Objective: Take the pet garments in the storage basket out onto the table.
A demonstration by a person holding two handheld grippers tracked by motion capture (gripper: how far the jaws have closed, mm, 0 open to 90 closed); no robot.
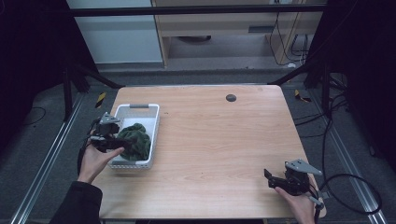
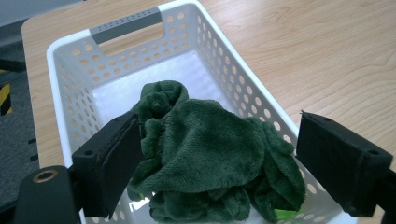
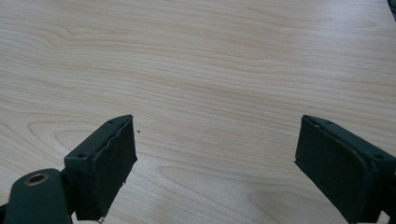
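A crumpled dark green cloth [image 2: 205,158] is seen lying in a white perforated basket [image 2: 70,84], heaped toward the basket's near end. The basket is placed near the left edge of the wooden desk [image 1: 215,140], its grey handle [image 2: 126,25] at the far end. The left gripper [image 2: 217,161] is held over the basket's near end, its fingers [image 2: 109,158] spread wide on either side of the cloth, one finger touching the fabric's edge; nothing is gripped. The right gripper [image 1: 275,179] is held low over the desk's near right corner, well apart from the basket, its fingers [image 3: 105,163] spread wide over bare wood.
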